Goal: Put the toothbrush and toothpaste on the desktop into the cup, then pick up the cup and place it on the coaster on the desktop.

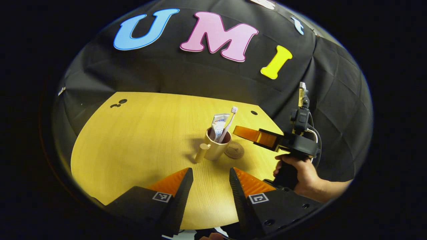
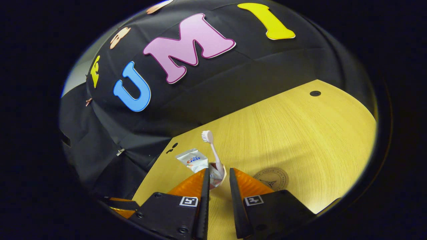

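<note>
A beige cup point(image 1: 216, 148) with a side handle stands on the wooden desktop point(image 1: 133, 140). The toothpaste tube point(image 1: 220, 124) and the toothbrush point(image 1: 230, 120) stand in it, brush head up. The round brown coaster point(image 1: 234, 150) lies just right of the cup, apart from it. My left gripper point(image 1: 210, 175) is open, low over the desk, short of the cup. My right gripper point(image 1: 238, 130), held in a hand, hovers at the cup's right rim. In the right gripper view its jaws point(image 2: 218, 173) stand a narrow gap apart just short of the cup point(image 2: 221, 178), toothbrush point(image 2: 213, 150) and toothpaste point(image 2: 192, 159), with the coaster point(image 2: 272, 178) to the right.
The black cloth wall rises behind the desk's far edge. Small dark holes point(image 1: 117, 104) mark the desktop's far left and another hole point(image 1: 254, 112) sits far right. A person's hand and forearm point(image 1: 307, 178) reach in from the right.
</note>
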Motion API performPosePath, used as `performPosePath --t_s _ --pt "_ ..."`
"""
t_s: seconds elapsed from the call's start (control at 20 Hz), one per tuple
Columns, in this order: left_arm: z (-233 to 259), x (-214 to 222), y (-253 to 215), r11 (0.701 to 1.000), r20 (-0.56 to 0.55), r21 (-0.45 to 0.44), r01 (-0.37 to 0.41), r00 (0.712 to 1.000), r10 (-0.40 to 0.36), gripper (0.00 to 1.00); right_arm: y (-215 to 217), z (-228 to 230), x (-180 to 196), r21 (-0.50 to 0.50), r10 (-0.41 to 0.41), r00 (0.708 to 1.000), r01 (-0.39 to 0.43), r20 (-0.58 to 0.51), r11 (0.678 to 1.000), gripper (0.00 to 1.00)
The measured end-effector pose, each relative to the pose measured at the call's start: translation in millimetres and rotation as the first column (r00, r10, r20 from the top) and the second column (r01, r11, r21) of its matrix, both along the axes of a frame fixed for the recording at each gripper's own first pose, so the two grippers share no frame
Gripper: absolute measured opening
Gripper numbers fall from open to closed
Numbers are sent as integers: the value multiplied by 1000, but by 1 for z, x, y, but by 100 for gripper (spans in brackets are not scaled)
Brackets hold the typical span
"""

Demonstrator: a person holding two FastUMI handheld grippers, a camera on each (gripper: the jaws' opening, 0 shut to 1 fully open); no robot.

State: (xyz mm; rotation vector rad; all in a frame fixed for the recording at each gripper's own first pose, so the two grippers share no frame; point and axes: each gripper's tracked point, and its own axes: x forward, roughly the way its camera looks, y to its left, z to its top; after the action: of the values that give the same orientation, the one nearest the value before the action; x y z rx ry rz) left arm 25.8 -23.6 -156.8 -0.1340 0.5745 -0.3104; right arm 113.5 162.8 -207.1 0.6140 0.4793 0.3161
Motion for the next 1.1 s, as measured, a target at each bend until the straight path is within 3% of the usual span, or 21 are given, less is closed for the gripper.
performPosePath --t_s 0.05,0.15,0.2,0.25,0.4,0.65,0.9,1.1 --pt "-6 4 -1 1000 -25 17 14 1000 -13 69 -2 -1 -9 4 7 1000 -7 -16 1000 37" --pt "-16 14 -4 998 -69 46 52 996 -48 69 -6 -1 -30 -1 34 998 -34 -46 999 41" --pt "-22 19 -6 996 -94 58 73 993 -68 69 -9 -1 -39 -6 47 997 -47 -56 999 27" --pt "-26 24 -7 993 -115 73 96 990 -87 69 -13 -2 -50 -8 59 996 -59 -70 998 47" --pt "-38 40 -6 981 -179 120 152 975 -129 69 -25 -1 -80 10 75 991 -74 -107 997 52" --pt "-59 73 -7 954 -272 201 224 948 -165 69 -60 -14 -119 8 62 984 -62 -164 998 54" --pt "-83 101 -11 910 -373 265 320 904 -209 69 -115 -32 -140 -9 -32 975 31 -218 999 54" --pt "-102 120 -17 853 -444 318 414 860 -252 69 -154 -42 -152 0 -124 959 128 -253 992 54"
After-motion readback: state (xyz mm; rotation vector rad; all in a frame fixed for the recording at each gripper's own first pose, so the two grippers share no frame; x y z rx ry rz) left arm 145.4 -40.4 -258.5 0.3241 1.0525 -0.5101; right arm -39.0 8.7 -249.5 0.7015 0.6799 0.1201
